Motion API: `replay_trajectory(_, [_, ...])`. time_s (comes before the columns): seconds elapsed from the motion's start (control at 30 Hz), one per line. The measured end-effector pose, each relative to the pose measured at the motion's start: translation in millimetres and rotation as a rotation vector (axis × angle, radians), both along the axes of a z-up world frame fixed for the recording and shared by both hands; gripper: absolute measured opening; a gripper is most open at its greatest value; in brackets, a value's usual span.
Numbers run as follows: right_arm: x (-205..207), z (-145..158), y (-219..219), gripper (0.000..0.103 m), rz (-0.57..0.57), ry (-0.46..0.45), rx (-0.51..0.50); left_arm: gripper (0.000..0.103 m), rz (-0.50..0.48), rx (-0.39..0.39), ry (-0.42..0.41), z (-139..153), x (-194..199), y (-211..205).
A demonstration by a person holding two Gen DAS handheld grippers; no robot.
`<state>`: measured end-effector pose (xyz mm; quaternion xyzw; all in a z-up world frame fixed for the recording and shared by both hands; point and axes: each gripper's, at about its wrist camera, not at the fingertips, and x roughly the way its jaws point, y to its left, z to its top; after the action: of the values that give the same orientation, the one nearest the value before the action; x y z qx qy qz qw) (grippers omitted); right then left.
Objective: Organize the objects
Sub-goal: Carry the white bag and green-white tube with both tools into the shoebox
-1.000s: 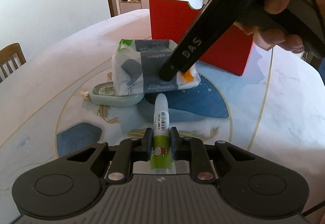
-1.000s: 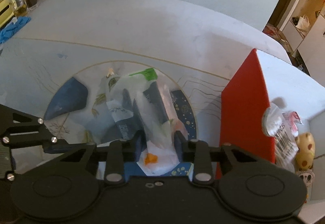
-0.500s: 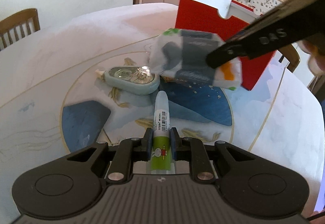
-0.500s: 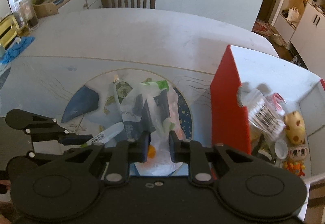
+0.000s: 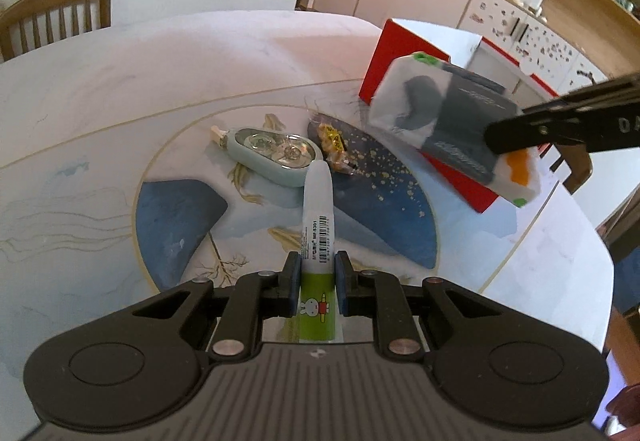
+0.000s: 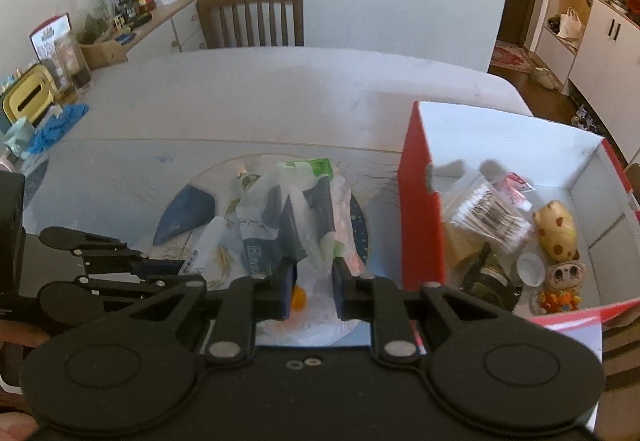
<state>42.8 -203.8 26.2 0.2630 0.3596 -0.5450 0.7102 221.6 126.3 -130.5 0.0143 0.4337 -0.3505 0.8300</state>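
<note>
Red cardboard box (image 6: 422,225) is our landmark: our right gripper (image 6: 314,291) pinches the soft white-and-grey plastic tissue pack (image 6: 296,217), lifted just left of its wall. We should clear the rim before lowering. Our left gripper (image 5: 316,283) clamps a green-and-white glue stick (image 5: 317,241) further left.

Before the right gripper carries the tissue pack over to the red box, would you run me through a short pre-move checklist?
1. Right gripper shut on the tissue pack: ok.
2. Pack lifted off the table: ok, the left wrist view shows it in the air.
3. Red box open on top: ok.
4. Free room inside the box: ok, bare floor shows behind the cotton swabs.
5. Left gripper shut on the glue stick and out of the path: ok.
6. Firmness of the grip on the soft wrapper: cannot tell.
</note>
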Motion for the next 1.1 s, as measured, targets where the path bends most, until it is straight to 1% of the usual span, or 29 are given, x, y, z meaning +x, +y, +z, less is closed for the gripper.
replay_trajectory(0.3, [-41,26,9,0.019,-0.057,-0.046,-0.059,0.016,0.014,-0.013,0.015,15,-12,-3])
replay_trajectory(0.47, [-66,35,12,0.019,-0.085,-0.105,-0.071,0.016,0.036,-0.04,0.035,26,-16,-7])
replay_trajectory(0.53, [-73,41,14,0.017,-0.084,-0.103,-0.093,0.016,0.042,-0.05,0.039,31,-17,-11])
replay_trajectory(0.6, [-83,45,15,0.015,-0.091,-0.127,-0.098,0.016,0.045,-0.056,0.035,39,-18,-17])
replay_trajectory(0.73, [-105,51,12,0.014,-0.114,-0.117,-0.136,0.016,0.039,-0.066,0.024,52,-18,-30])
replay_trajectory(0.83, [-122,50,7,0.013,-0.131,-0.099,-0.152,0.016,0.026,-0.075,0.015,64,-17,-42])
replay_trajectory(1.1, [-170,50,-6,0.009,-0.185,-0.092,-0.194,0.016,-0.031,-0.085,-0.006,95,-9,-91])
